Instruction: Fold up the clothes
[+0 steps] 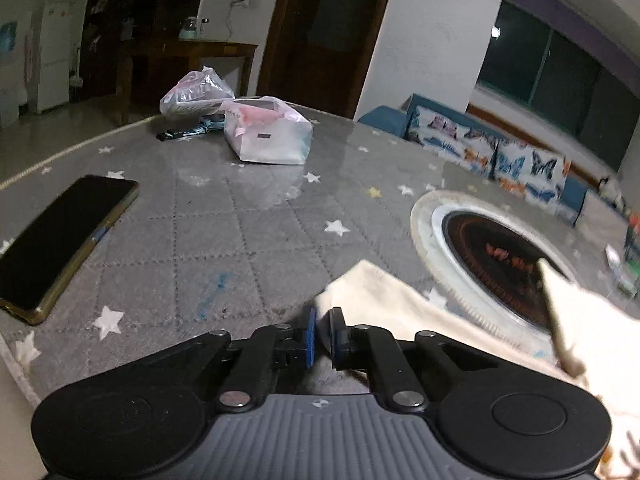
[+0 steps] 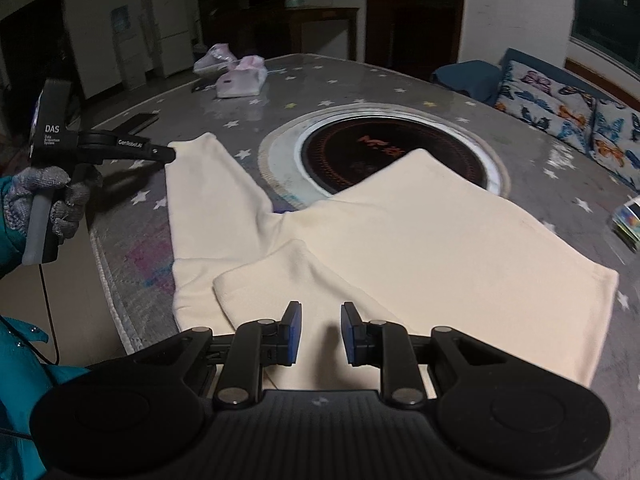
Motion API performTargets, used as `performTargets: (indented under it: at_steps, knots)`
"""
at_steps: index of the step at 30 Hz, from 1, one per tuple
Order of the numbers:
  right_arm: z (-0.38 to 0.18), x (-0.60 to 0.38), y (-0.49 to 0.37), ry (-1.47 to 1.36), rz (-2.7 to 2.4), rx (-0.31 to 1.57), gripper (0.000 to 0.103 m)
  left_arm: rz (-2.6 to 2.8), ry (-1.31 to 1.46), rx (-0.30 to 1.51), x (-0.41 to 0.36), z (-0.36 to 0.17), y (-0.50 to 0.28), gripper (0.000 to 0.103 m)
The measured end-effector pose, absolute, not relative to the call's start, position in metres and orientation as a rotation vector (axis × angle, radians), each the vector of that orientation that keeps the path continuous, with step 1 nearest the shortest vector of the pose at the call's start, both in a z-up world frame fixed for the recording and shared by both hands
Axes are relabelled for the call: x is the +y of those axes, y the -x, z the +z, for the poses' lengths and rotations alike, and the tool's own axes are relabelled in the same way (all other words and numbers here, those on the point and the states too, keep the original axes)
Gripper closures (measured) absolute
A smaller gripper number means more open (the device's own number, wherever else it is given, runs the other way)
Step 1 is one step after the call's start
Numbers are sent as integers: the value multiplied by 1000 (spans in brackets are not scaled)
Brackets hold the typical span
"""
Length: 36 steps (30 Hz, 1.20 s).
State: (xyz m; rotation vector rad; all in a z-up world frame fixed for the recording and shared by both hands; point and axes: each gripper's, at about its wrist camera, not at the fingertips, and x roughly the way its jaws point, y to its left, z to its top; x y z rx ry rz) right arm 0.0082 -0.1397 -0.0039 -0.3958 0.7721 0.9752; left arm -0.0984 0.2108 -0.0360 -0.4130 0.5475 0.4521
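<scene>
The sleeve [image 2: 200, 184] is pinched thinly by the closed left gripper [image 2: 172, 155] and could slip; the right gripper [image 2: 320, 330] is parted, empty.

A home's living and dining room: round table [image 2: 400, 80] with star-print cover and built-in hotplate [image 2: 384, 152], butterfly-cushioned sofa [image 1: 500, 156], white fridge [image 2: 170, 28], wooden cabinet [image 1: 132, 20].

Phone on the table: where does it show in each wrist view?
Left wrist: the black phone lies large at the left edge on the star-print table cover.
Right wrist: small and dark, upper left, beyond the left gripper.
Shared landmark: the round cooktop set in the table.
</scene>
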Motion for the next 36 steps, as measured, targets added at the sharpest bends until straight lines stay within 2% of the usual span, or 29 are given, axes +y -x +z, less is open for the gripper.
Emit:
performTargets:
  at_steps: [5,10,15,21,24,32,36]
  knots:
    - [6,-161,-7,354,928,746,82,285,395,434,183,3,101,99]
    - [14,-188,-11,297,854,717,82,20,325,324,123,53,97,99]
    - [16,-218,-14,232,778,707,82,-258,287,287,56,79,85,99]
    - [10,-251,-16,164,700,735,82,-502,232,410,-17,58,63,98]
    - [7,-263,-16,141,677,747,82,-540,186,495,-28,39,59,95]
    - [9,-264,-17,118,693,756,82,-352,122,575,23,13,64,89]
    - [0,-258,-17,133,699,789,78,-237,136,638,55,-4,57,89]
